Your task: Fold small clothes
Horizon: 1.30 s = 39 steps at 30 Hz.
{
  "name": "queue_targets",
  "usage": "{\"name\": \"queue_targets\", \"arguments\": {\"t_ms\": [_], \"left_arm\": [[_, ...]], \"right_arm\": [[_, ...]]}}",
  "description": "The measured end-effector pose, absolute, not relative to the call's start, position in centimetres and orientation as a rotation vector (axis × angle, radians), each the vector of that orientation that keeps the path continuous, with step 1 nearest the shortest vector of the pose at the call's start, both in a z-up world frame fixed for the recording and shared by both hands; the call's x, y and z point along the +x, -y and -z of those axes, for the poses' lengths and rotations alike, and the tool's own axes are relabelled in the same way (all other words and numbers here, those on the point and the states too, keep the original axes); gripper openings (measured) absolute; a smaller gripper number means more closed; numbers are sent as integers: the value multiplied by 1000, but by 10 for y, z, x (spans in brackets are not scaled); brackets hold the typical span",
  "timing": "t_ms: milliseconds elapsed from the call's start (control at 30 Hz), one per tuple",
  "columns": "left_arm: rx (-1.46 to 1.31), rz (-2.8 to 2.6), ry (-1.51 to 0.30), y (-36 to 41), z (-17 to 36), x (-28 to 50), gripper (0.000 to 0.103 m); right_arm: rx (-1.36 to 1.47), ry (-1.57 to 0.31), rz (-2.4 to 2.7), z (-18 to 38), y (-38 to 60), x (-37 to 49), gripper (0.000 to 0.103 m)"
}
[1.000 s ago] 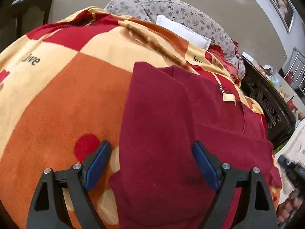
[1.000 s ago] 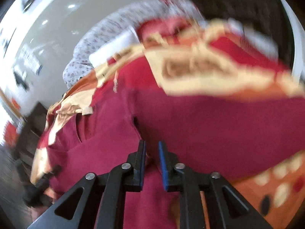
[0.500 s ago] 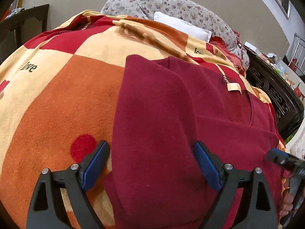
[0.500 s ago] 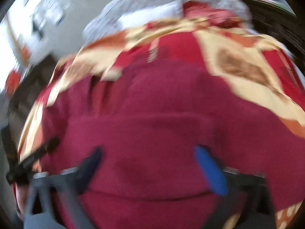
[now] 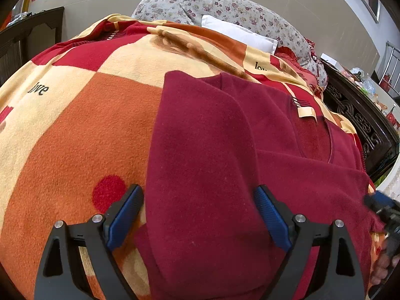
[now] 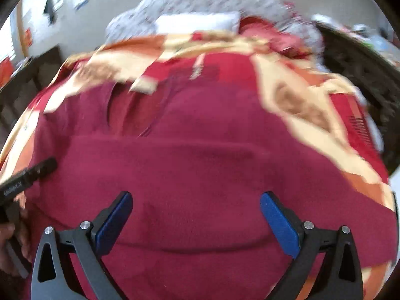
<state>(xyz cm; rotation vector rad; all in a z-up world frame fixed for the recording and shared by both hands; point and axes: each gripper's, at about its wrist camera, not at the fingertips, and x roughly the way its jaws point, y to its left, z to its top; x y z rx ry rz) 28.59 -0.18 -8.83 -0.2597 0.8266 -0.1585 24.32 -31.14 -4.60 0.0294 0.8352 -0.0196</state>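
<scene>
A dark red fleece garment (image 5: 212, 155) lies partly folded on a patterned orange, cream and red blanket (image 5: 75, 125). One side panel is folded over the middle, and a cream neck label (image 5: 306, 111) shows. My left gripper (image 5: 198, 215) is open and empty just above the garment's near left part. My right gripper (image 6: 196, 222) is open and empty over the garment (image 6: 200, 162) from the other side, in a blurred view. The right gripper's tip also shows at the right edge of the left wrist view (image 5: 382, 207).
Floral pillows (image 5: 225, 10) and a white pillow (image 5: 237, 33) lie at the far end of the bed. A dark carved wooden frame (image 5: 357, 120) runs along the right side. Dark furniture (image 5: 25, 37) stands at far left.
My right gripper opened from shut, letting go of the garment, and swung round to face the bed's head. My left gripper stayed open and drifted slightly.
</scene>
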Motion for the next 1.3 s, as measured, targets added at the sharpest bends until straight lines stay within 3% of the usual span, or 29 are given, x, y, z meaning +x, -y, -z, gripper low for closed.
{"name": "queue_targets", "arguments": {"t_ms": [100,467,833,1200,1233,1300], "left_arm": [[-266,162,-827,0,89,287,90],[-271,167,-826,0,90,287,91],[-272,168,-825,-1,89,287,91],[-264,168,-826,0,90,287,92],[-265,168,-826,0,90,287,92],[-264,169,-826,0,90,287,92]], "right_arm": [[50,-715,151,22,337,212,103],[67,-596,567,-6,447,134,103],[90,-607,669,-14,496,114,103],[798,-683,388,40,674,41,103],[838,-671,394,47,684,32,100],[866,-677,384,57,695,24,83]]}}
